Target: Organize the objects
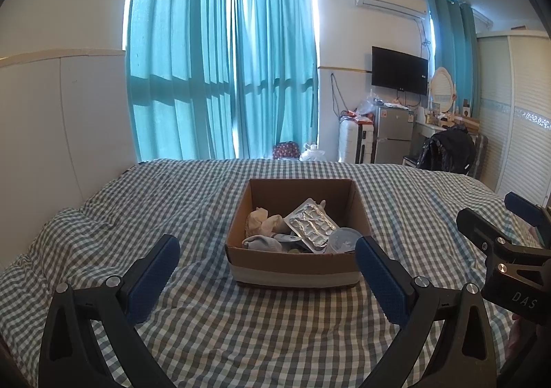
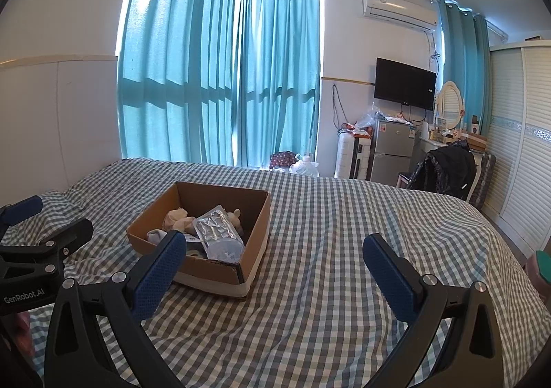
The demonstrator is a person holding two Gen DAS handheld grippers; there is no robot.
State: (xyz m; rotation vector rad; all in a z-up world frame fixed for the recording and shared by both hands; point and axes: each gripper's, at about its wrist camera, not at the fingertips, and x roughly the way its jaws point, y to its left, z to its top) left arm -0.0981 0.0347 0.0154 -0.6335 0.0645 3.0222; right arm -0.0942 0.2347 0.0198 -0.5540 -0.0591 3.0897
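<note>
A brown cardboard box [image 1: 292, 265] sits on the checked bed; it also shows in the right wrist view [image 2: 213, 272]. Inside lie a silver blister pack [image 1: 311, 224], a grey-blue sock [image 1: 263, 244], crumpled beige cloth [image 1: 263, 219] and a clear round lid [image 1: 342, 239]. The blister pack [image 2: 215, 227] and cloth [image 2: 177, 218] show from the right too. My left gripper [image 1: 268, 250] is open and empty, just short of the box. My right gripper [image 2: 275, 246] is open and empty, to the right of the box over bare bedding. Each gripper shows at the other view's edge.
The checked bedspread [image 1: 241, 326] covers the whole bed [image 2: 327, 284]. Teal curtains [image 1: 220, 78] hang behind. A fridge [image 1: 392, 134], a TV [image 1: 399, 71], a chair with a black jacket [image 1: 447, 148] and a white wardrobe [image 1: 516, 112] stand at the far right.
</note>
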